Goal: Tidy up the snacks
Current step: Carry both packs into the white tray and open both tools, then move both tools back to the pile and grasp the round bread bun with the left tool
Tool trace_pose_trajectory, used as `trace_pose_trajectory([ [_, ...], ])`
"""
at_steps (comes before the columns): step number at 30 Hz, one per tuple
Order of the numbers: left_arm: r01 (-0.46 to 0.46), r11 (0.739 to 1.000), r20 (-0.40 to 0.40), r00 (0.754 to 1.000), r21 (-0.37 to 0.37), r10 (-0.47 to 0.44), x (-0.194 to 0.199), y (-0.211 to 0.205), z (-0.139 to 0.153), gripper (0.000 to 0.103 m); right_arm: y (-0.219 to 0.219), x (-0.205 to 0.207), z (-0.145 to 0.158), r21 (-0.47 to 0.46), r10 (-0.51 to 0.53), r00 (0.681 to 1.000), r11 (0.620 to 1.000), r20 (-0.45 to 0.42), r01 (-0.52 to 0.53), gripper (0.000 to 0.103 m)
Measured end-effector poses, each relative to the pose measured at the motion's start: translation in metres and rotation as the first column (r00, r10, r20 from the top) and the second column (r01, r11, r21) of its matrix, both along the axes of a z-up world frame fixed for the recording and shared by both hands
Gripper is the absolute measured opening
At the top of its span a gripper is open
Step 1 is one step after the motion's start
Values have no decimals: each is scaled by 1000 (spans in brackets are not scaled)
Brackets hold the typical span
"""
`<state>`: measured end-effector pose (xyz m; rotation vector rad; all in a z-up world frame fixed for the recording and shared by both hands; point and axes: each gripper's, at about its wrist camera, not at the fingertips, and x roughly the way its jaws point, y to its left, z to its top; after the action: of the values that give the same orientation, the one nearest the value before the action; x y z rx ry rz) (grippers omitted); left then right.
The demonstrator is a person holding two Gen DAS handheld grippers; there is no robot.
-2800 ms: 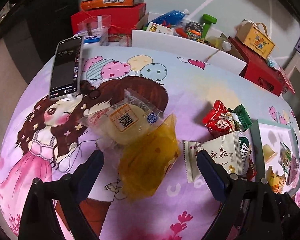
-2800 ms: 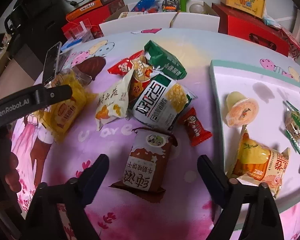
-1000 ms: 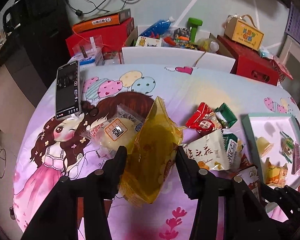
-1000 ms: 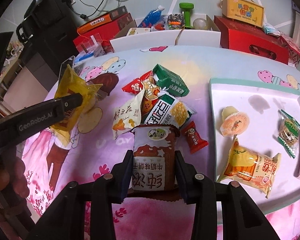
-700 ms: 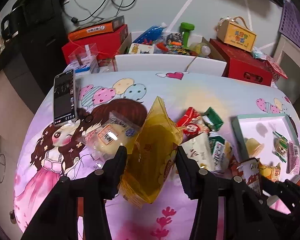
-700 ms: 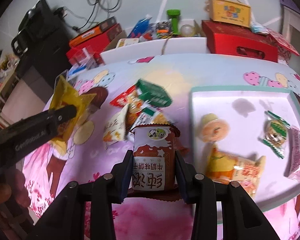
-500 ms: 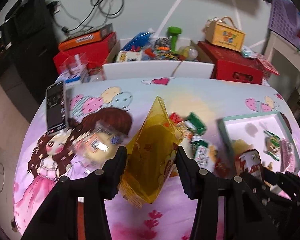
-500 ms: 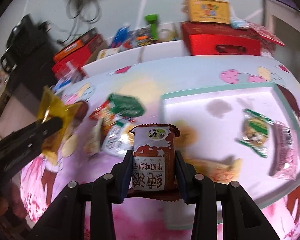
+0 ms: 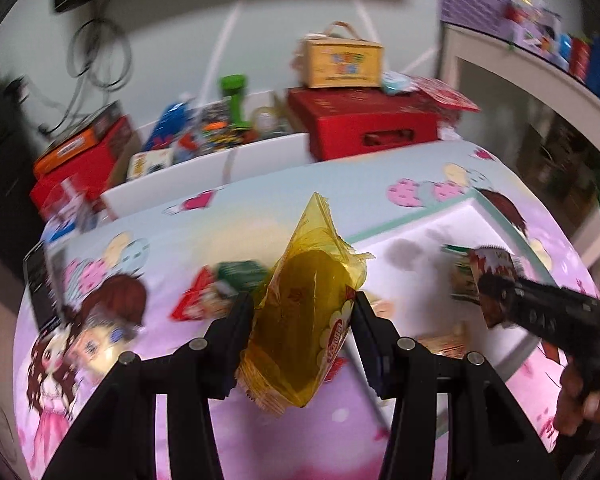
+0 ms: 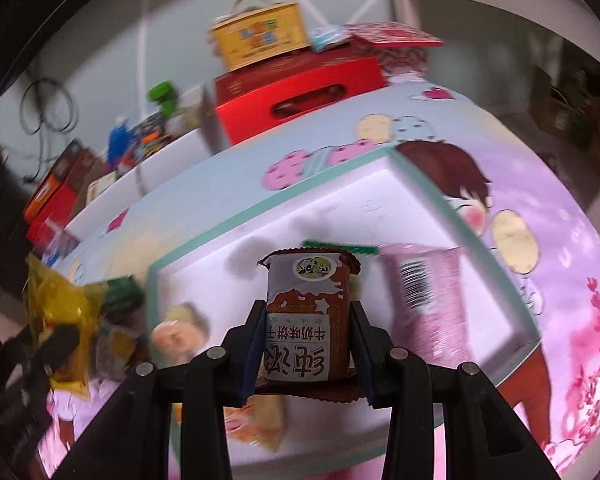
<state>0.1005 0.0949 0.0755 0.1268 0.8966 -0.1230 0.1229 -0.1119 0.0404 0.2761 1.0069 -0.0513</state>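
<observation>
My left gripper (image 9: 303, 322) is shut on a yellow translucent snack bag (image 9: 306, 320), held upright above the cloth just left of the white tray (image 9: 428, 240). My right gripper (image 10: 307, 346) is shut on a brown biscuit packet (image 10: 308, 320) and holds it over the tray (image 10: 340, 208). The tray has a pale green rim. In it lie a pink packet (image 10: 424, 296), a jelly cup (image 10: 176, 334) and an orange packet (image 10: 256, 420). In the left wrist view the right gripper (image 9: 496, 288) shows at the right with the brown packet (image 9: 492, 276).
A red packet (image 9: 198, 300) and a green packet (image 9: 238, 272) lie on the cartoon tablecloth left of the tray, with a clear-wrapped bun (image 9: 100, 344) and a phone (image 9: 40, 284) further left. Red boxes (image 9: 364, 128), a yellow box (image 9: 342, 60) and a white bin (image 9: 204, 164) stand behind the table. A hand (image 9: 580, 400) holds the right gripper.
Both grippers have swung right with their packets. The brown packet now hangs over the tray's middle, and the yellow bag has come up to the tray's left edge. Both views are motion-blurred.
</observation>
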Motion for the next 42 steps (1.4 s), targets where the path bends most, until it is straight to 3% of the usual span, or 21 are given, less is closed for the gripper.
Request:
trace_pose_trajectory([
  [4,82,997,-23,996,0,-82,13,-30,-7,51,-15,13,-4,14,-18,1000,1000,-1,18,42],
  [10,122,993,-66,990,-12,-122,44,-53,-22,51,-12,26,-15,16,5,1000,1000,-10,-5,42],
  [19,116,992,-110,986,-58,-122,70,-66,-41,52,-11,33,-22,13,26,999,1000,-21,-26,42],
  [22,102,993,-112,988,-54,-107,71,-66,-41,62,-9,32,-19,6,36,999,999,-12,-36,43],
  [27,76,996,-112,990,-50,-82,65,-59,-36,62,-10,30,-18,4,35,999,999,-17,-35,43],
  [28,70,996,-111,991,-50,-76,63,-57,-35,63,-10,29,-18,-1,33,999,999,-18,-33,45],
  [31,47,998,-111,992,-39,-51,59,-49,-34,74,-11,30,-20,-15,23,999,1000,-37,-23,73],
  [33,25,1000,-110,994,-18,-27,57,-44,-36,83,-11,31,-22,-29,19,999,999,-46,-20,78],
  [36,-17,1000,-102,995,16,19,57,-37,-41,85,-13,31,-24,-39,8,999,999,-52,-10,87],
  [39,-55,998,-97,994,28,57,57,-30,-45,98,-14,32,-24,-49,1,999,999,-45,-3,99],
  [42,-82,996,-90,992,22,84,57,-23,-47,98,-12,32,-24,-57,9,999,998,-37,-11,103],
])
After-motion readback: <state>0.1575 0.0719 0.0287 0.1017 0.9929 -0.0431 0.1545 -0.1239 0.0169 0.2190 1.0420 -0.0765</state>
